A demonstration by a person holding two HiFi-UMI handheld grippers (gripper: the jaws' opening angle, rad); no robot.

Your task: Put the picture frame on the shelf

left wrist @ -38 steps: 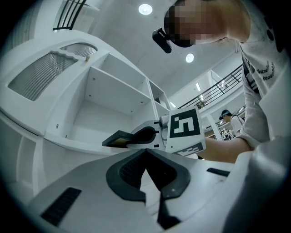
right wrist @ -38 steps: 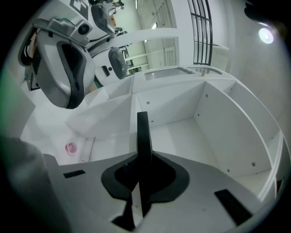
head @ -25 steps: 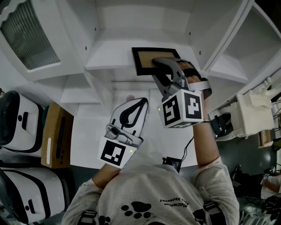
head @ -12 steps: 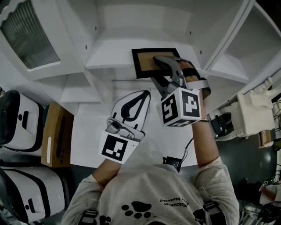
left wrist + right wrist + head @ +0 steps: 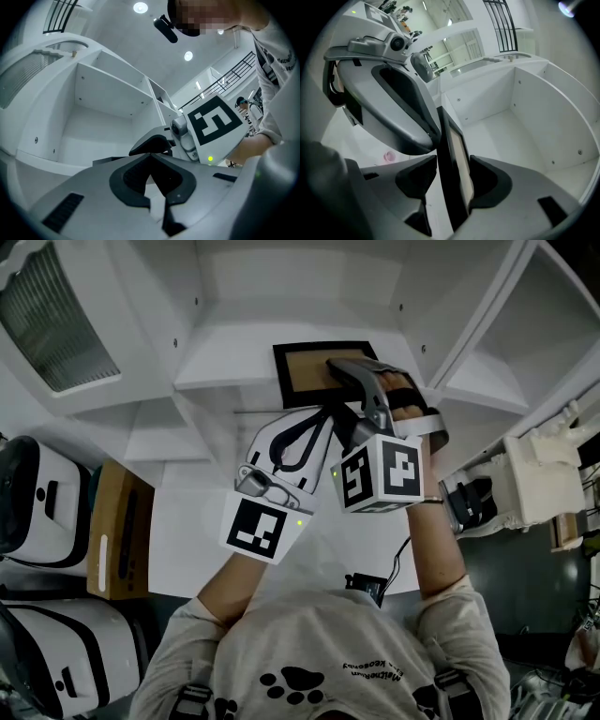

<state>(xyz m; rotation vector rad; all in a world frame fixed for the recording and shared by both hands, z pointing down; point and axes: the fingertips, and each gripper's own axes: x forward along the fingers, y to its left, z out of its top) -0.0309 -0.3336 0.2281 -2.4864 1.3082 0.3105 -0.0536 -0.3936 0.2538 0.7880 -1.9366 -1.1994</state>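
Note:
The picture frame [image 5: 302,371], black with a brown panel, stands on the white shelf [image 5: 220,371]. My right gripper [image 5: 349,371] reaches onto that shelf with the frame [image 5: 457,159] upright between its jaws. Those jaws have just been opening, and a gap shows beside the left pad. My left gripper [image 5: 319,418] is shut and empty, its tips just below the shelf edge beside the right gripper. In the left gripper view its jaws [image 5: 151,161] meet at the tip, and the right gripper's marker cube [image 5: 215,126] sits just ahead.
Two white cases with black trim [image 5: 37,493] and a cardboard box [image 5: 117,526] sit at the left. A vented white unit [image 5: 56,324] is at the upper left, white equipment [image 5: 534,484] at the right. A small pink object [image 5: 389,156] lies on the table [image 5: 197,540].
My left gripper has risen toward the shelf edge and now sits close against the right gripper. The right gripper has stayed at the frame.

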